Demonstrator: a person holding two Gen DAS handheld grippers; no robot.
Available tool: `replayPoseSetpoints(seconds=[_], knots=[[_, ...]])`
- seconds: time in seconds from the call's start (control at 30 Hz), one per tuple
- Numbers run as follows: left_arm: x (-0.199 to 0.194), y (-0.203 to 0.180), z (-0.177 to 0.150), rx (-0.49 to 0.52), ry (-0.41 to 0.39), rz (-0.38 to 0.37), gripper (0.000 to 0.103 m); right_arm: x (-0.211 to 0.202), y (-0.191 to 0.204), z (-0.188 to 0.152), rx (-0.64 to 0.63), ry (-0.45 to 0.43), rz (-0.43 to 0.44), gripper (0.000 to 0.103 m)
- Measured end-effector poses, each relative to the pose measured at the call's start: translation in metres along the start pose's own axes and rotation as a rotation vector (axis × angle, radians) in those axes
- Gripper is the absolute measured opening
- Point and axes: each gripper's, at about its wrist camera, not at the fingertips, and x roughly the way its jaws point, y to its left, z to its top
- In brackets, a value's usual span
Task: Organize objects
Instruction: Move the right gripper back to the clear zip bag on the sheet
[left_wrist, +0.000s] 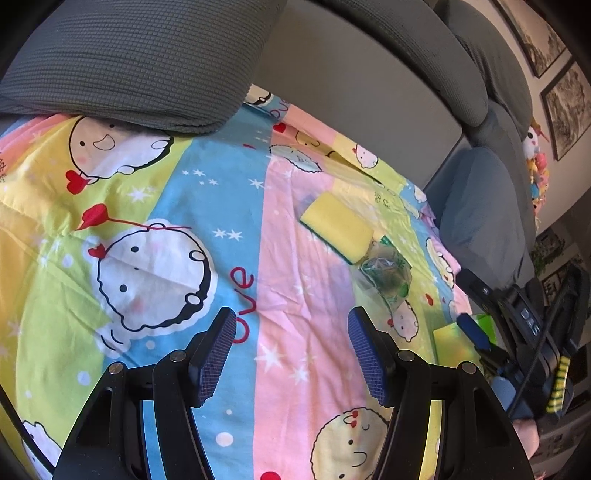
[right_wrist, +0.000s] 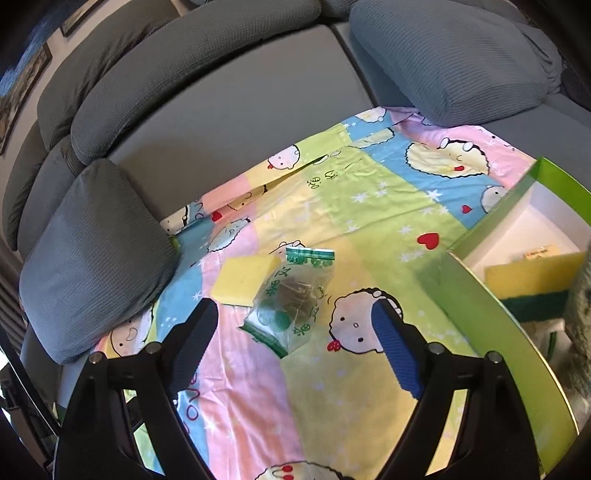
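A clear plastic zip bag with green print (right_wrist: 291, 299) lies crumpled on the striped cartoon-print bedsheet (right_wrist: 369, 206), its top edge overlapping a yellow rectangular sponge (right_wrist: 242, 278) just beside it. Off to the right, the green-walled cardboard box with a white inside (right_wrist: 484, 295) holds a second yellow sponge with a dark green scrub layer (right_wrist: 532, 282). The right gripper (right_wrist: 295, 347) hovers right over the bag, fingers spread wide, nothing held. The left gripper (left_wrist: 291, 362) hangs above bare sheet, fingers apart too.
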Motion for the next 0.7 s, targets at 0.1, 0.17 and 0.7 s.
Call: replayPoseSetpoints(seconds=[0.1, 0.17, 0.7], knots=[[0.002, -0.001, 0.000, 0.009, 0.007, 0.006, 0.063, 0.017, 0.004, 0.002, -0.007, 0.042, -0.003, 0.085], [0.003, -0.001, 0.000, 0.010, 0.009, 0.007, 0.063, 0.026, 0.008, 0.002, -0.008, 0.060, 0.011, 0.085], [0.009, 0.007, -0.001, -0.014, 0.029, 0.045, 0.063, 0.086, 0.031, -0.005, -0.054, 0.170, -0.029, 0.085]])
